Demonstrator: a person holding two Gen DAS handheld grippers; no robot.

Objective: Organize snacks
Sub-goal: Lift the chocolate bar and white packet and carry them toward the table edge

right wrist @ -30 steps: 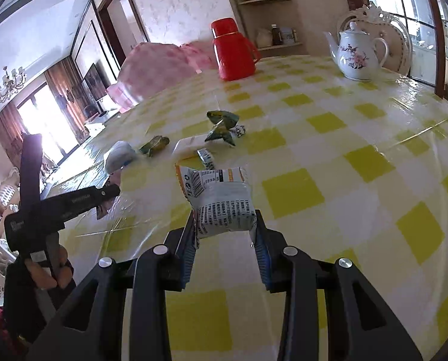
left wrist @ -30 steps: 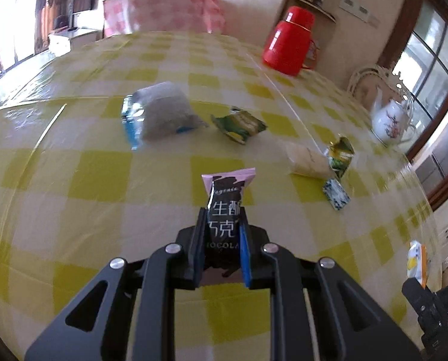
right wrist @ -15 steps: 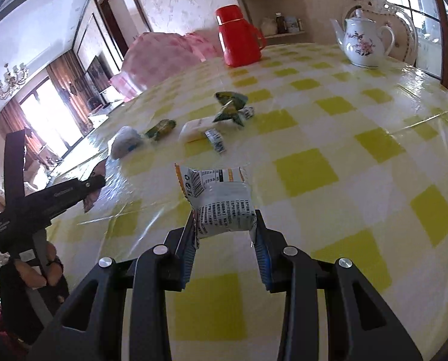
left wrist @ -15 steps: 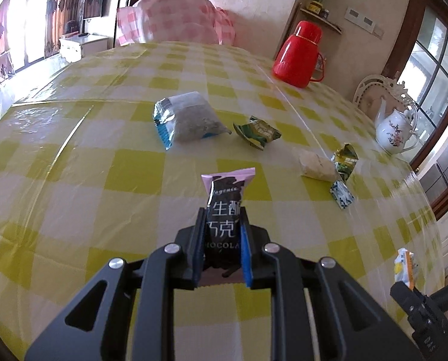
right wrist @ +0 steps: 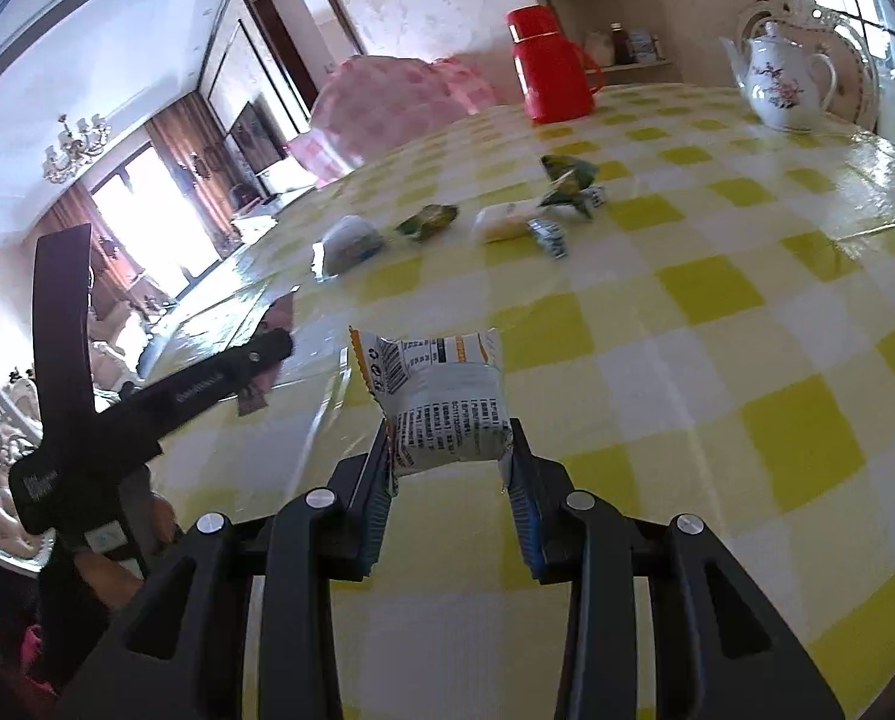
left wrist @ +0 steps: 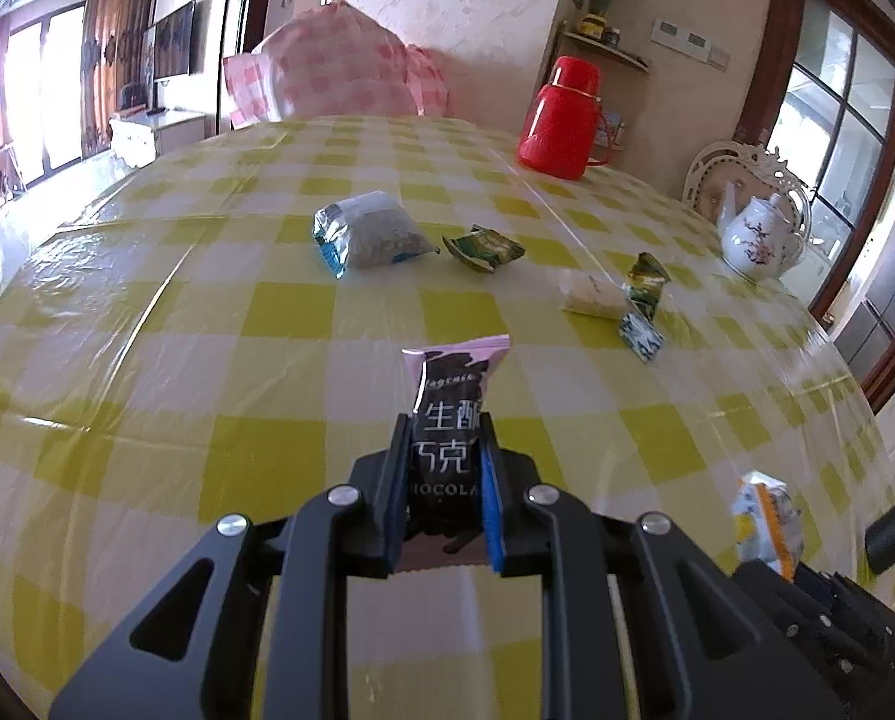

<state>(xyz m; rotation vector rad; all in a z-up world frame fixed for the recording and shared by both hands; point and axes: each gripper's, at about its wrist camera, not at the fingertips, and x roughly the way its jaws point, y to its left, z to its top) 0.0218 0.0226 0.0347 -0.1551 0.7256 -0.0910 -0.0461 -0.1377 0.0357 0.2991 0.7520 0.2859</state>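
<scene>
Black tool (left wrist: 444, 450), blue pads (left wrist: 488, 498), silver screws.

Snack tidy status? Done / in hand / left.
Done: nothing looks grouped yet. In hand: left gripper clamps the chocolate bar; right gripper clamps the white pack. Left: silver-blue bag, green packet, pale packet and two small green wrappers lie loose on the table.

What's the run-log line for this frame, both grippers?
left gripper: shut on chocolate packet | right gripper: shut on white barcode packet | both packets above checked table | loose snacks on table: five
</scene>
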